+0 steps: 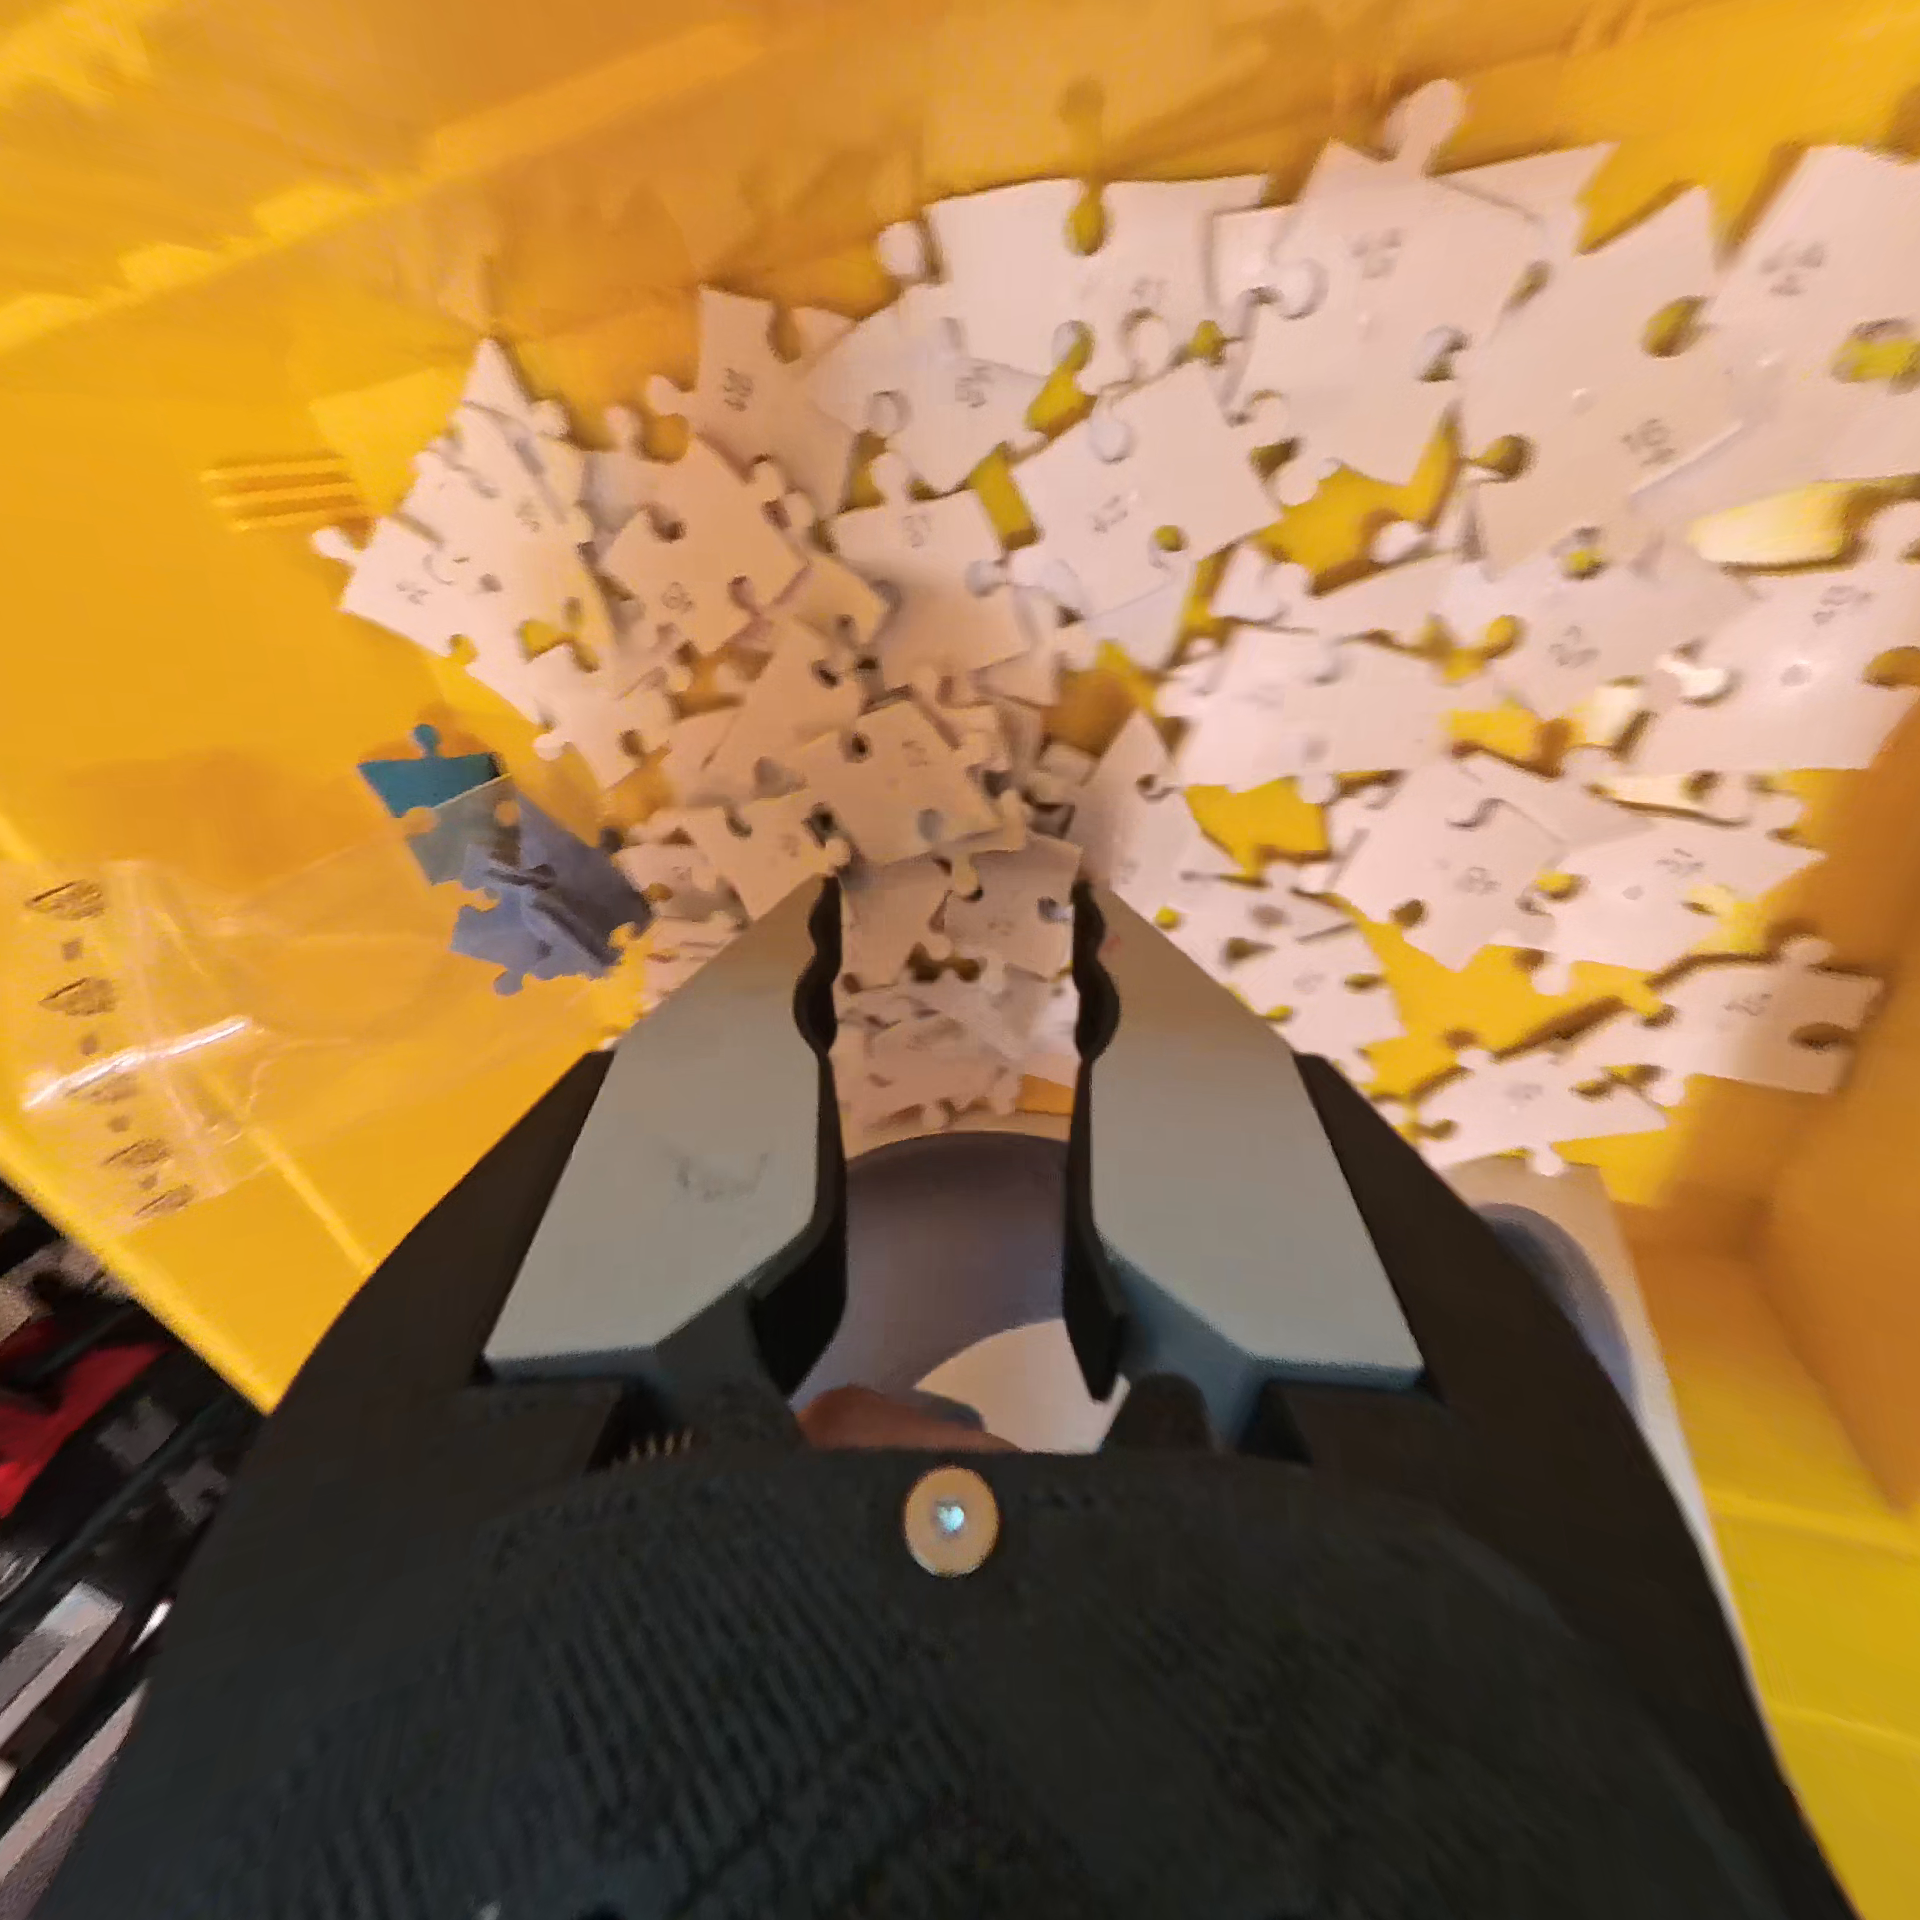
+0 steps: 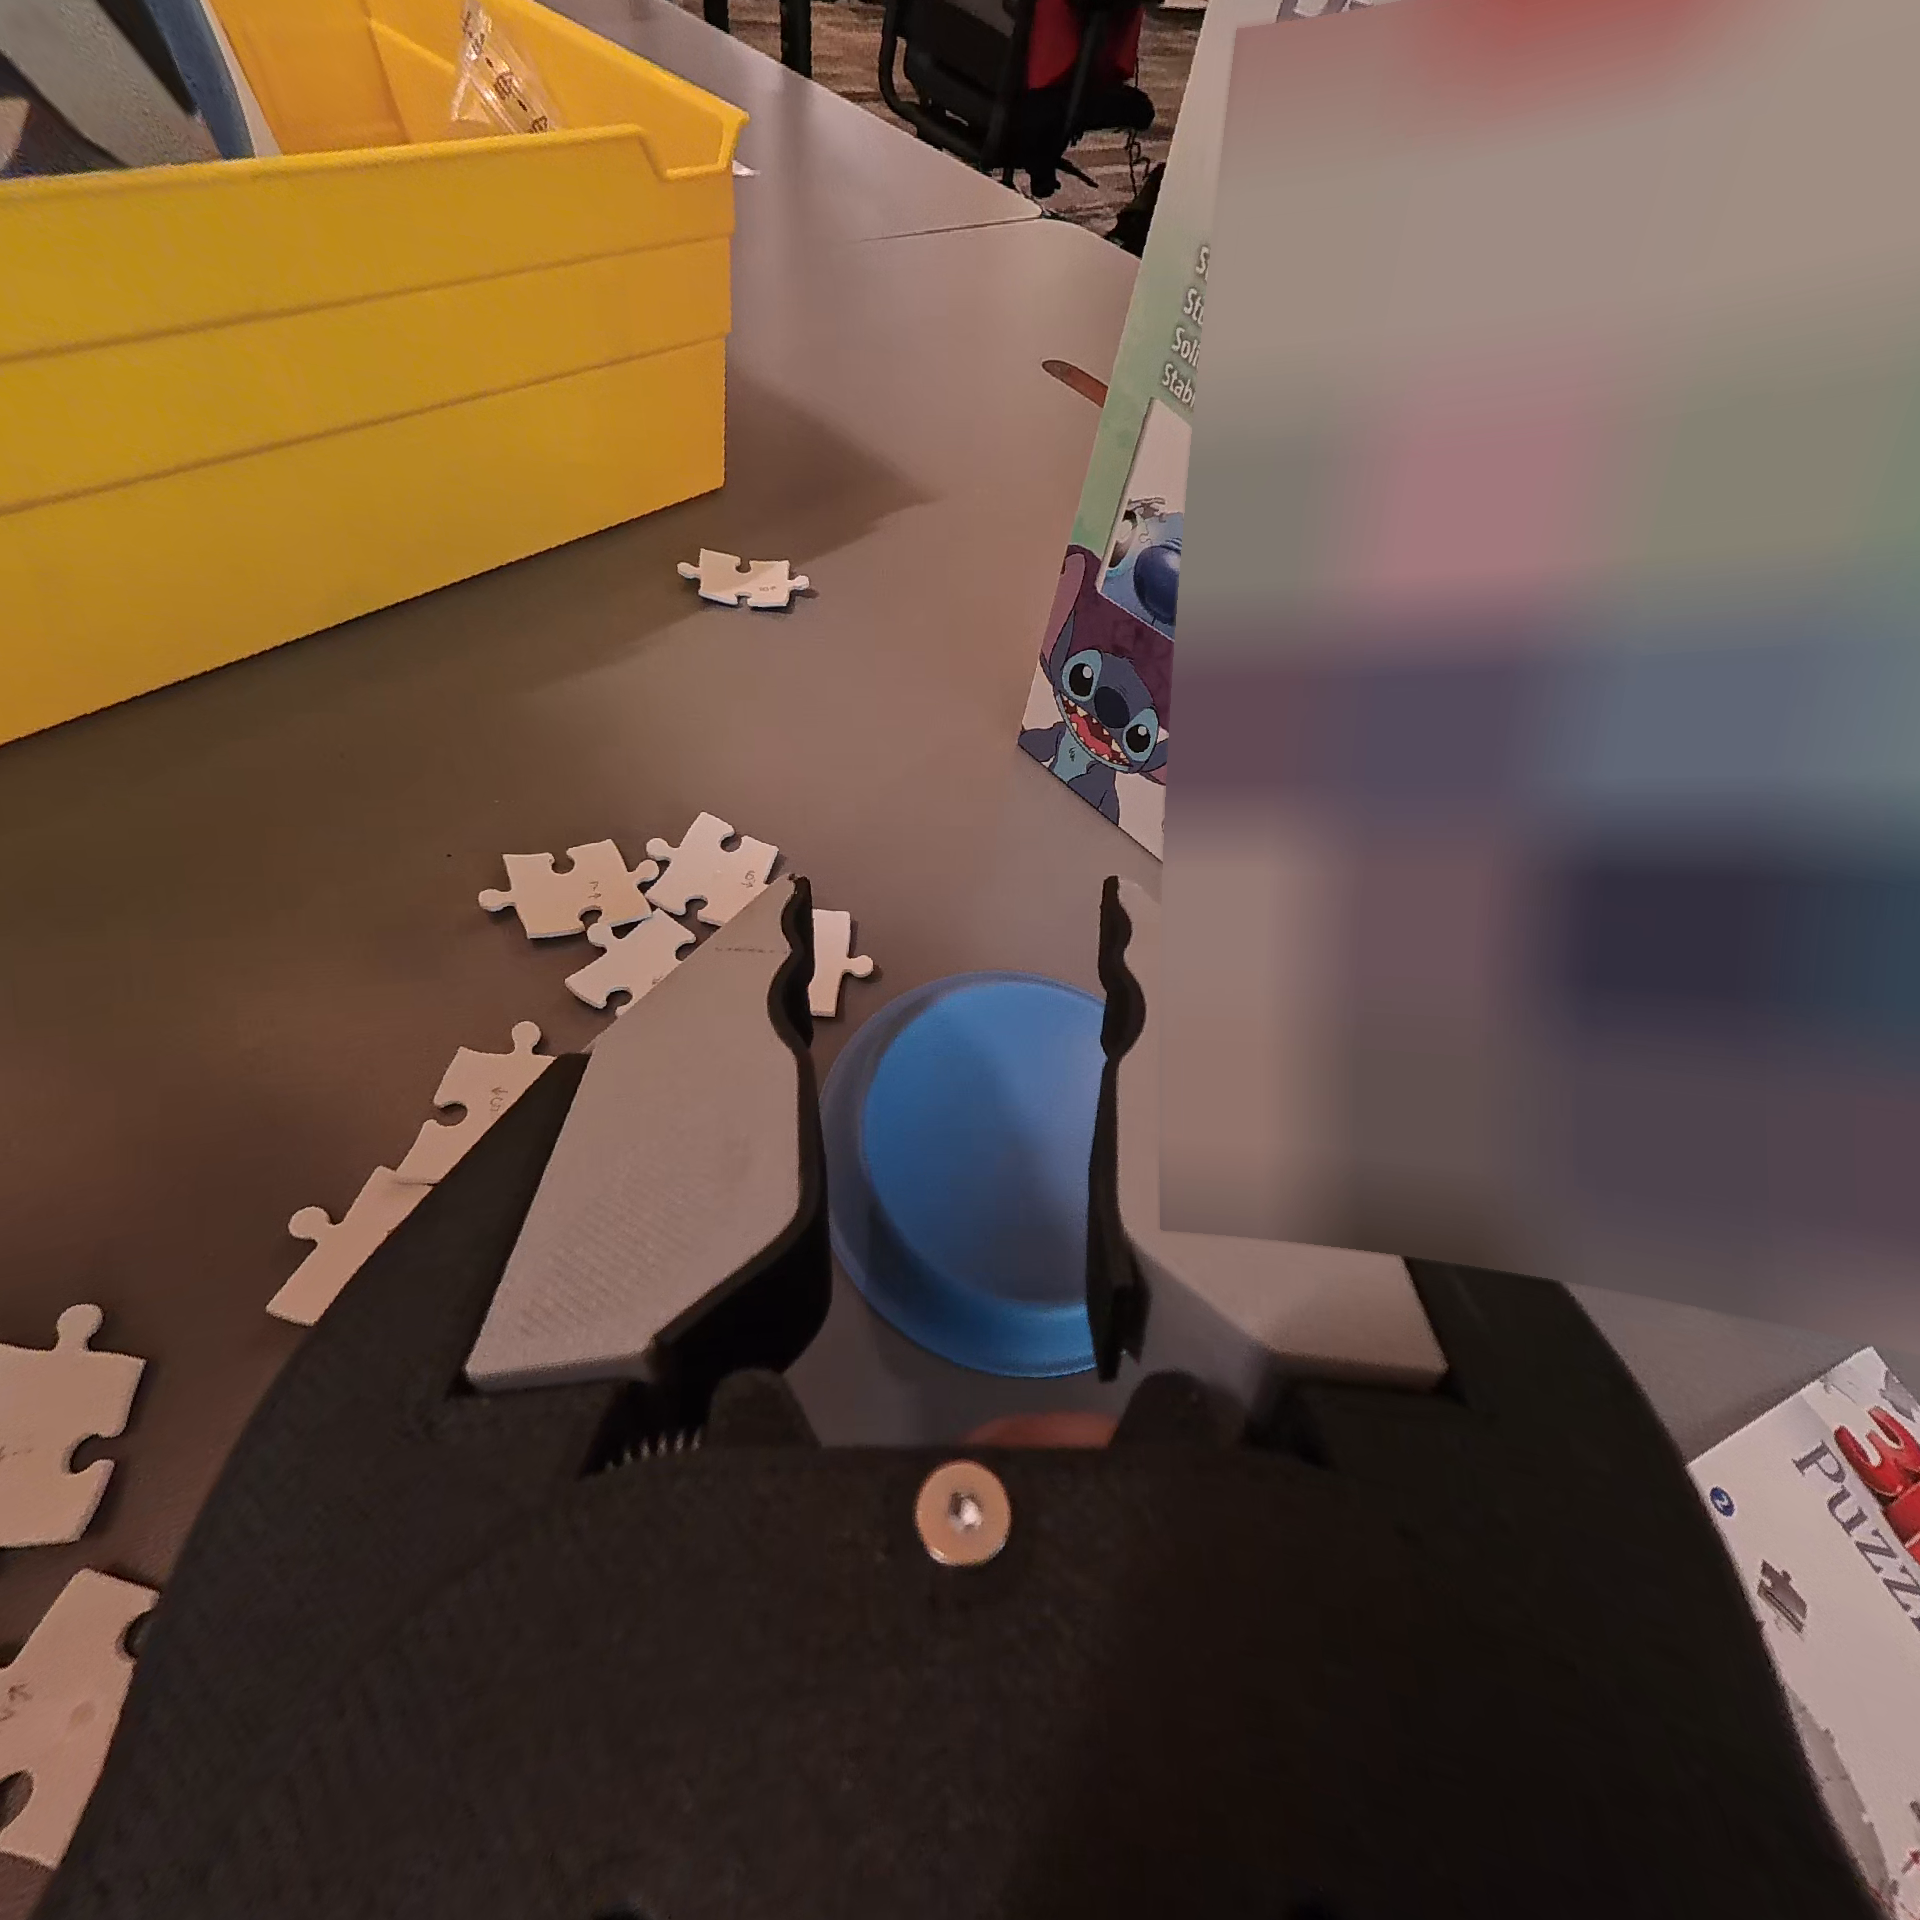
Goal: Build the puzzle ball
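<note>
In the left wrist view, my left gripper (image 1: 951, 894) is open and empty, pointing down into a yellow bin (image 1: 187, 644) whose floor is covered with several white, face-down puzzle pieces (image 1: 1143, 499). A few blue face-up pieces (image 1: 520, 883) lie at the pile's left edge. In the right wrist view, my right gripper (image 2: 951, 894) is open and empty above the grey table (image 2: 416, 727). A blue round stand (image 2: 966, 1153) sits on the table between its fingers. Several white pieces (image 2: 623, 904) lie loose to the left of it.
The yellow bin (image 2: 343, 343) stands at the back left of the table, with a clear plastic bag (image 2: 499, 83) inside; the bag also shows in the left wrist view (image 1: 125, 1039). A puzzle box (image 2: 1122, 623) stands upright at right. A leaflet (image 2: 1829, 1558) lies at lower right. Across from one pair of fingers to the other is roughly 30 cm.
</note>
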Motion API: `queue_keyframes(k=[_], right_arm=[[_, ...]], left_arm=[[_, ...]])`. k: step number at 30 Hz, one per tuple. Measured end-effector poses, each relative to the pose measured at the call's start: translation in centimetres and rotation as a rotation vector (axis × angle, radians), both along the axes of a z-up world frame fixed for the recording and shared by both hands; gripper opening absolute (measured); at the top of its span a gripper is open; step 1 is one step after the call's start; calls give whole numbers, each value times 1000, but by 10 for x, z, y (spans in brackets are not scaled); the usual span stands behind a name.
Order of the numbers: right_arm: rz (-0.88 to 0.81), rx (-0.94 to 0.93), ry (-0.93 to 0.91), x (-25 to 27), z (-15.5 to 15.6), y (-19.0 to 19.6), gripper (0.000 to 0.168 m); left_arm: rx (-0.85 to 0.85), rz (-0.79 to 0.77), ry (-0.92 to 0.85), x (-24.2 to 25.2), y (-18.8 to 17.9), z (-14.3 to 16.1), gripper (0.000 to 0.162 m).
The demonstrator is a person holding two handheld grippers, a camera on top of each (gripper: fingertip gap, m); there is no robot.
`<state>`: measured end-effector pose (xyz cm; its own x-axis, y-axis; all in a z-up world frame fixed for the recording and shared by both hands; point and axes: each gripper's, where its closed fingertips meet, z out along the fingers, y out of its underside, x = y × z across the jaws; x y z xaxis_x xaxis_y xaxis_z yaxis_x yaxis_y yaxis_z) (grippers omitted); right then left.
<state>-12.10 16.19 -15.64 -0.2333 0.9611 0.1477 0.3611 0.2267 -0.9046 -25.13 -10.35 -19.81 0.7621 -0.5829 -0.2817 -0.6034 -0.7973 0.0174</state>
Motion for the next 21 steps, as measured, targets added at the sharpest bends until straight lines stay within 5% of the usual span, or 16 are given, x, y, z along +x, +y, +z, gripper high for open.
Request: queue_keyframes(k=[9, 15, 21], right_arm=[[4, 3, 0, 0, 0, -1, 52], [6, 5, 0, 1, 0, -2, 52], [13, 3, -3, 1, 0, -4, 52]], left_arm=[[203, -52, -38, 14, 33, 26, 33], [88, -246, -156, 64, 23, 4, 27], [78, -219, -273, 68, 23, -3, 33]])
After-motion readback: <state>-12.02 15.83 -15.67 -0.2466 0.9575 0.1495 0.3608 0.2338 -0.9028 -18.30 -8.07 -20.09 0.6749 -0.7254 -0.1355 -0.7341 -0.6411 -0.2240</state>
